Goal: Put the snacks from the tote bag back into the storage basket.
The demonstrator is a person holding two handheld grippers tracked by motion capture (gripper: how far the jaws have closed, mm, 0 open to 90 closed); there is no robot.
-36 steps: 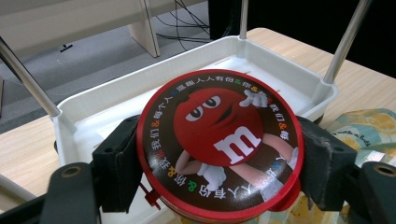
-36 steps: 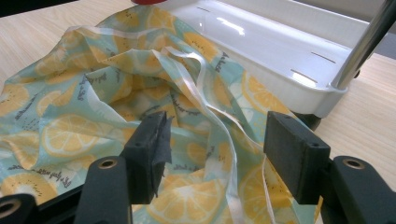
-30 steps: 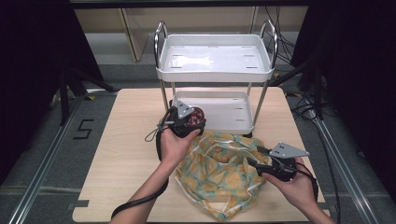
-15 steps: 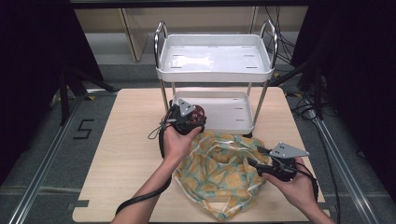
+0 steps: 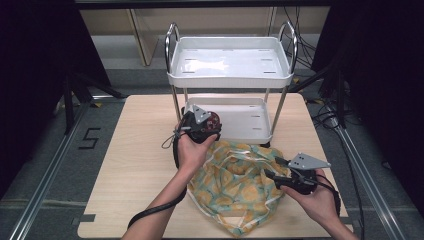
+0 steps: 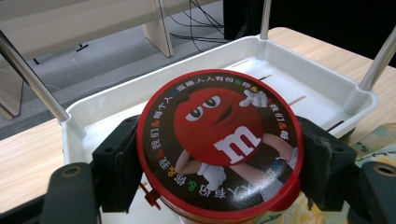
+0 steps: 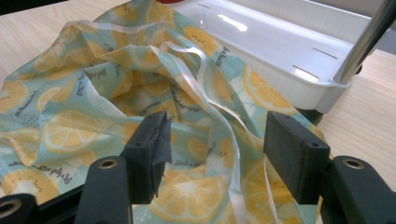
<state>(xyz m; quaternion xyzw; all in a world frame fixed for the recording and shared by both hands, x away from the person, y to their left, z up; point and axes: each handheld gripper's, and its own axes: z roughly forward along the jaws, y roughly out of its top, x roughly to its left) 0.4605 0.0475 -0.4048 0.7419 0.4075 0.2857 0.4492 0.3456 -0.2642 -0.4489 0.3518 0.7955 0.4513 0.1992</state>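
Note:
A round red candy tin [image 6: 219,140] with a cartoon face on its lid sits between the jaws of my left gripper [image 6: 222,163], which is shut on its sides. In the high view the left gripper [image 5: 210,125] holds the tin [image 5: 214,121] at the front left corner of the cart's lower tray [image 5: 250,116]. A lemon-print fabric bag [image 5: 235,185] lies crumpled on the table in front of the cart. My right gripper [image 5: 272,169] rests at the bag's right side. Its jaws [image 7: 217,154] stand open over the bag [image 7: 93,93], with a white strap [image 7: 205,60] running between them.
The white two-tier cart has chrome posts and an upper tray [image 5: 230,65] with nothing on it. Its lower tray [image 6: 327,88] lies just beyond the tin, and its corner post [image 7: 364,42] rises close to the right gripper. Bare wooden table [image 5: 135,150] lies left of the bag.
The left gripper with the tin has edged slightly right, toward the lower tray. The right gripper and the bag have kept still.

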